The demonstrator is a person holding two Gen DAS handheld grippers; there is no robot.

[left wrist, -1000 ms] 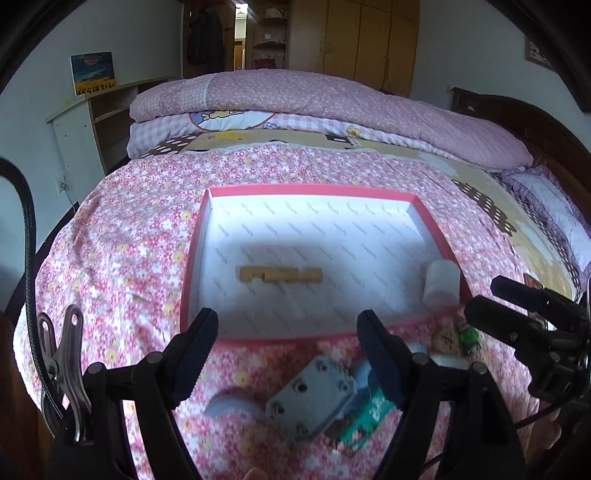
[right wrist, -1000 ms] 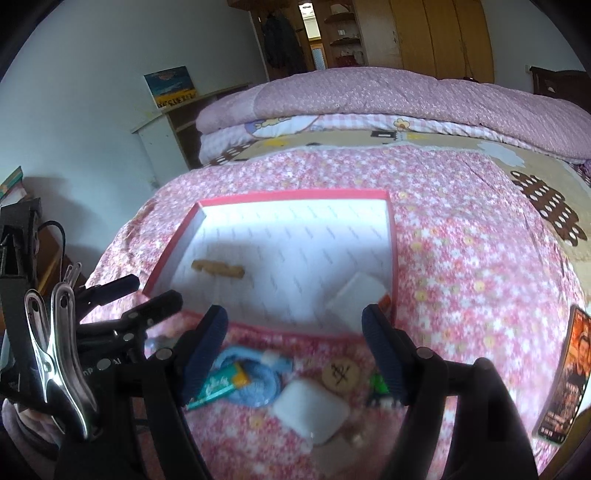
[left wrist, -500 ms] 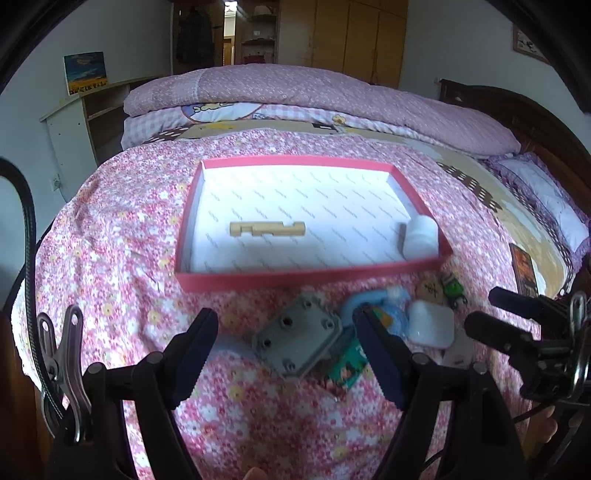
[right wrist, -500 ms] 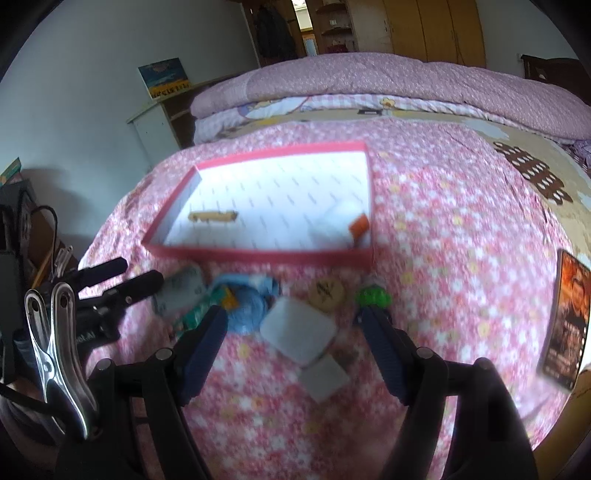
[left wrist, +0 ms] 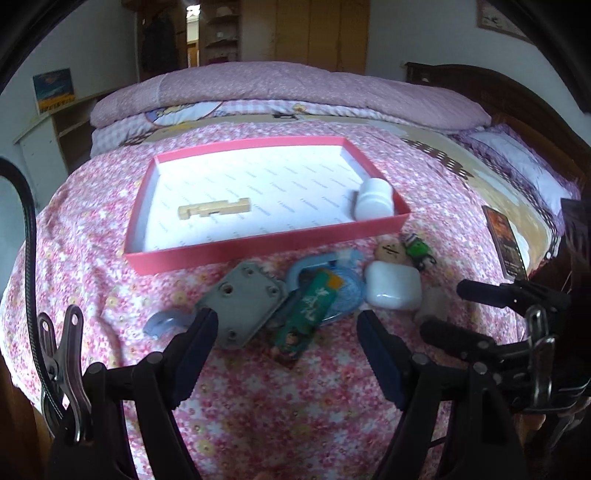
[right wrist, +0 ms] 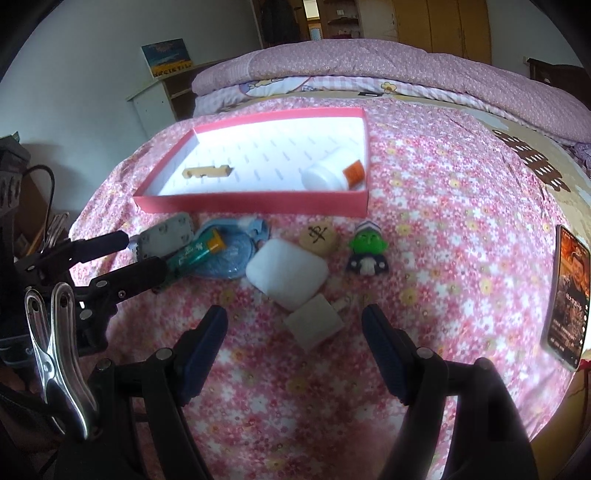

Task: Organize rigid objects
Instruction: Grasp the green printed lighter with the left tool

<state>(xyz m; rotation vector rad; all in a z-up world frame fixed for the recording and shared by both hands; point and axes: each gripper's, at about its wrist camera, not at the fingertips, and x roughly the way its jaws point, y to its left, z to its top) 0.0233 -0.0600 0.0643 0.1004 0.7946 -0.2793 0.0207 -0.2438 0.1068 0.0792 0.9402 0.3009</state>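
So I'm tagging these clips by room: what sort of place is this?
A bedroom, most likely. The work surface is a bed with a floral sheet, a folded quilt lies at its far end, and wooden wardrobes line the back wall.

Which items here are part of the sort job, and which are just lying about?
Job: red tray holding wooden block and white bottle; loose on the bedspread: grey plate, green tube, blue disc, white case, white charger, wooden token, green figurine.

Bystanders: phone, folded quilt, picture.
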